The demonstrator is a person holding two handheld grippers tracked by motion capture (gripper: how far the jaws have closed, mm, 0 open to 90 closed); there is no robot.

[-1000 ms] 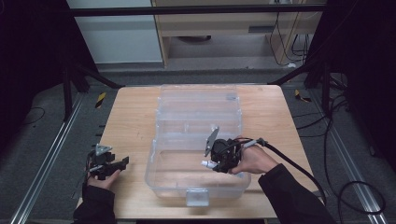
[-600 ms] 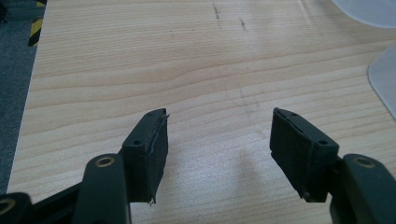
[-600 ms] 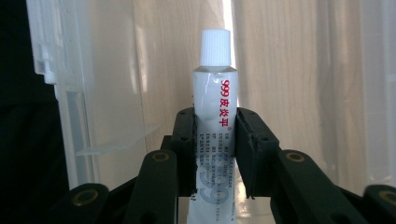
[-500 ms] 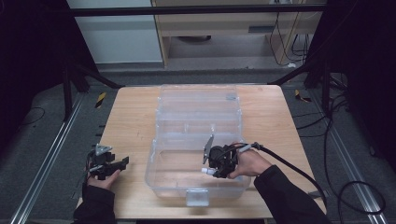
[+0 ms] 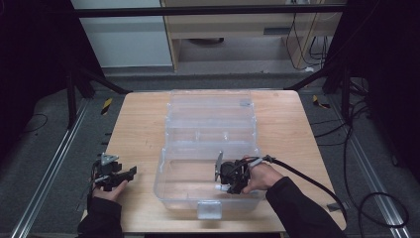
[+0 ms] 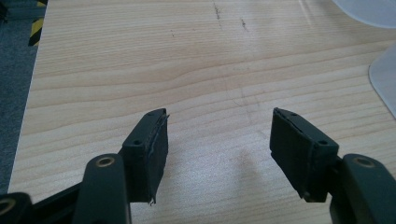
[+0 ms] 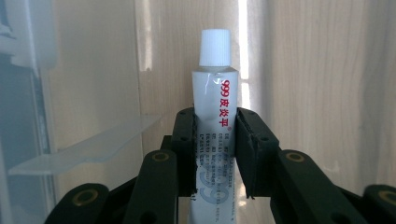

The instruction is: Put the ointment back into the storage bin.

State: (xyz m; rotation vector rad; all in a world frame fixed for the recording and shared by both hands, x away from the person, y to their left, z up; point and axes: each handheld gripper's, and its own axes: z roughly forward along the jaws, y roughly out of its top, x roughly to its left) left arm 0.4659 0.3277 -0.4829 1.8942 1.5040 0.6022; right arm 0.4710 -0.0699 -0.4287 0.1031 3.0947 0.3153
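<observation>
Inside the clear plastic box (image 5: pixel 210 148), near its front wall, the right gripper (image 5: pixel 224 181) is clamped on a white tube (image 7: pixel 215 116), both pads pressed on the tube's sides below the ribbed white cap (image 7: pixel 215 46). Red print runs along the tube; the cap points away from the gripper toward the box's floor. A clear divider tab (image 7: pixel 84 147) sits just beside the jaws in the right gripper view. The box stands mid-bench (image 5: pixel 138 124), with its latch (image 5: pixel 208 209) at the front edge. Well apart from the box, to its left near the bench's front corner, the left gripper (image 6: pixel 217 140) hangs over bare wood, jaws spread wide, nothing between them.
</observation>
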